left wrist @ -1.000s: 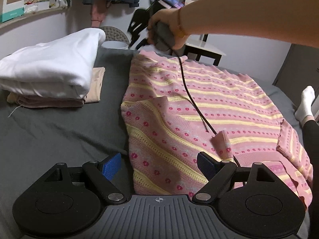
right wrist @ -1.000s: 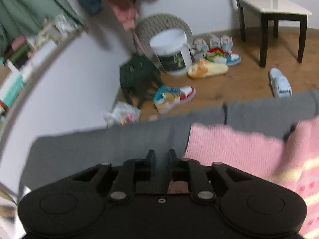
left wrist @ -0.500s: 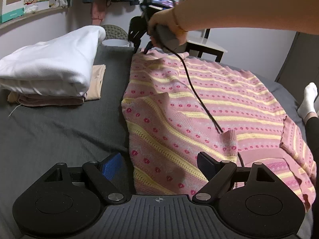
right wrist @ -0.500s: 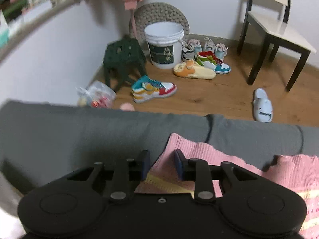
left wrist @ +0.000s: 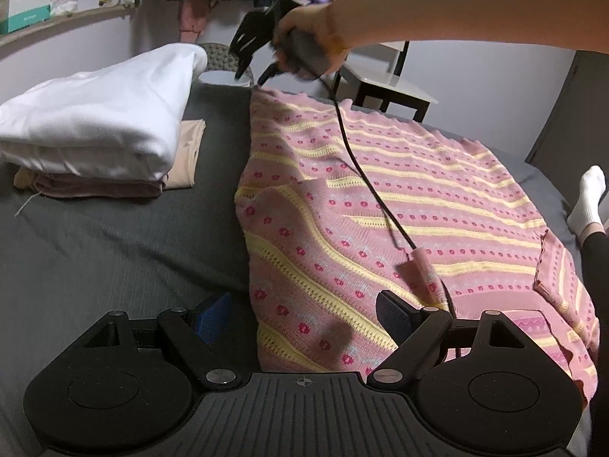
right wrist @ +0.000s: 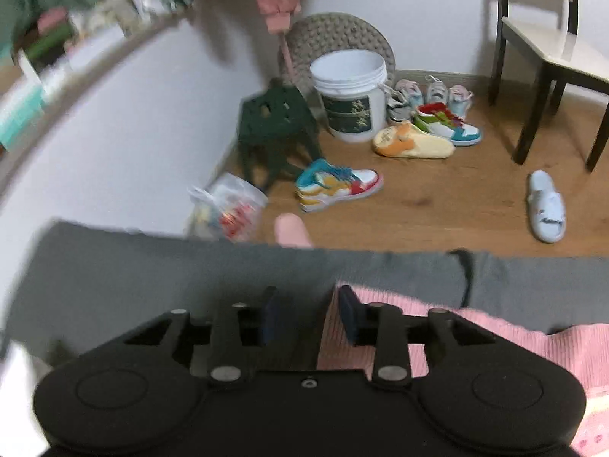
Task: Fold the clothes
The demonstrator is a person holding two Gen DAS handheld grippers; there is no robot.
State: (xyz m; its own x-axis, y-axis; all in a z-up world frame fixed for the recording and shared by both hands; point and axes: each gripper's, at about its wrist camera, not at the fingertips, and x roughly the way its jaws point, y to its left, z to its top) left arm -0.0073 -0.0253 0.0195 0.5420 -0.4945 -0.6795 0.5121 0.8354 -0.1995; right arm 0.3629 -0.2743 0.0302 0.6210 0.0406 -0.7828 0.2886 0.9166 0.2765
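Your dark grey bed cover (left wrist: 114, 236) carries the knitted pink sweater (left wrist: 399, 198) — yellow stripes, red dots — spread beside folded white cloth (left wrist: 102, 122). Your left gripper (left wrist: 304, 320) gapes wide, empty. Your right gripper (right wrist: 308, 314) stands parted at the sweater's ribbed edge, clamping nothing; beyond lie wooden floor (right wrist: 437, 198), bucket (right wrist: 352, 95), shoes.

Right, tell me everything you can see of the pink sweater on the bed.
The pink sweater is a knit with yellow stripes and rows of small red dots. It lies spread nearly flat on the dark grey bed, one sleeve folded diagonally across its front, its ribbed cuff pointing up. A black cable trails over it. Its ribbed far edge sits under the open right gripper; the open left gripper hovers at its near edge.
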